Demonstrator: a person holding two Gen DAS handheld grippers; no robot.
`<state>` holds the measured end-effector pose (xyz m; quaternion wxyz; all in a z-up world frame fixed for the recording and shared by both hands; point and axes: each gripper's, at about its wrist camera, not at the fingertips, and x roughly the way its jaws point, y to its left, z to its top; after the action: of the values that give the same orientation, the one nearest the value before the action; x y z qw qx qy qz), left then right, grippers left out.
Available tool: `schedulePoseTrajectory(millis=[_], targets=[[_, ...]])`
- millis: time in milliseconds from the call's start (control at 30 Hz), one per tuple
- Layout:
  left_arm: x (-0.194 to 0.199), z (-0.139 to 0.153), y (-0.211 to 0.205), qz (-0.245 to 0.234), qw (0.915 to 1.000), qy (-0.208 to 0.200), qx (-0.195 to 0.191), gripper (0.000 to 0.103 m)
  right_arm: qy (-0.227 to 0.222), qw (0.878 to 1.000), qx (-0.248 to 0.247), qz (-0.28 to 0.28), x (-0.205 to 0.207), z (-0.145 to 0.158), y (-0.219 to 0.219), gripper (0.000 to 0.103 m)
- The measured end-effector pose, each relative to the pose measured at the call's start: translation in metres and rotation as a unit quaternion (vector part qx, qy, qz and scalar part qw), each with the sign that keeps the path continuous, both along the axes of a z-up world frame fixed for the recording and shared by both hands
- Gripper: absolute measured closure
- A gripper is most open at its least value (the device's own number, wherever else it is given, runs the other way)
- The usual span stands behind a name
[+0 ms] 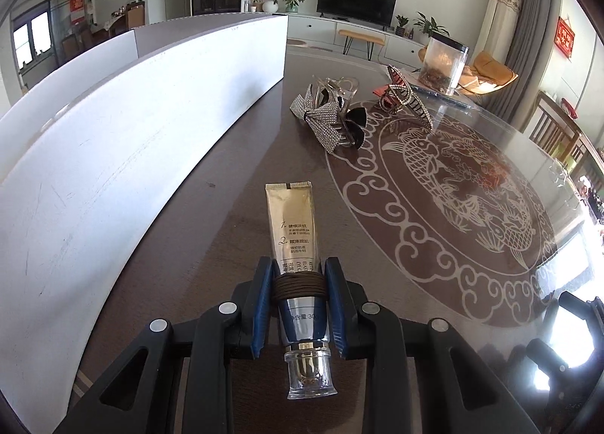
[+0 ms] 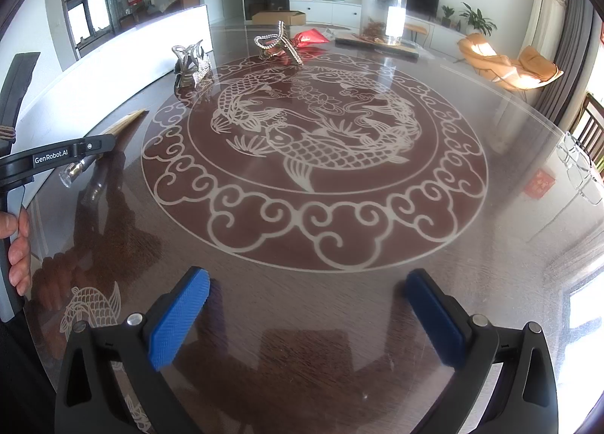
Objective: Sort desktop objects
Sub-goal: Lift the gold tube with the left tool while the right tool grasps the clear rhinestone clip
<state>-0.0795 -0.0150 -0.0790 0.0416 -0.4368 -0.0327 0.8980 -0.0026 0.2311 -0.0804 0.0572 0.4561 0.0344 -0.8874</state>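
Observation:
My left gripper (image 1: 299, 271) is shut on a gold cream tube (image 1: 292, 222) with a clear cap; a brown hair band (image 1: 300, 283) is wound round the tube between the blue pads. The tube points ahead over the dark table, beside a long white box wall (image 1: 113, 132). Beyond it lie a rhinestone bow clip (image 1: 321, 117), a black clip (image 1: 356, 124) and a rhinestone claw clip (image 1: 409, 102). In the right wrist view my right gripper (image 2: 305, 283) hangs open over the glass table top (image 2: 339, 237), with nothing between its fingers. The tube's cap (image 2: 71, 171) shows at that view's left edge.
A clear jar (image 1: 443, 64) stands at the far side of the table next to a red packet (image 2: 311, 36). Eyeglasses (image 2: 581, 170) lie near the right rim. A hand (image 2: 19, 245) grips the left tool's handle. Chairs stand around the table.

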Motion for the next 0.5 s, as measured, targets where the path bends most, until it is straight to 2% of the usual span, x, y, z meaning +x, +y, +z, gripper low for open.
schedulePoseTrajectory(millis=[133,233,400,500], targets=[[0.007,0.002,-0.012,0.02,0.9997,0.002,0.012,0.075,0.0,1.0,-0.005,0.003,-0.002,0.001,0.0,0.0],[0.007,0.001,-0.022,0.04,0.9988,-0.001,0.029,0.075,0.011,0.999,-0.022,0.032,-0.022,0.011,-0.01,0.0],[0.008,0.0,-0.023,0.045,0.9987,0.002,0.023,0.075,0.049,0.989,-0.07,0.119,-0.102,0.039,-0.053,0.0],[0.01,0.0,-0.024,0.043,0.9989,0.003,0.016,0.075,0.043,0.984,-0.076,0.154,-0.155,0.037,-0.091,0.0]])
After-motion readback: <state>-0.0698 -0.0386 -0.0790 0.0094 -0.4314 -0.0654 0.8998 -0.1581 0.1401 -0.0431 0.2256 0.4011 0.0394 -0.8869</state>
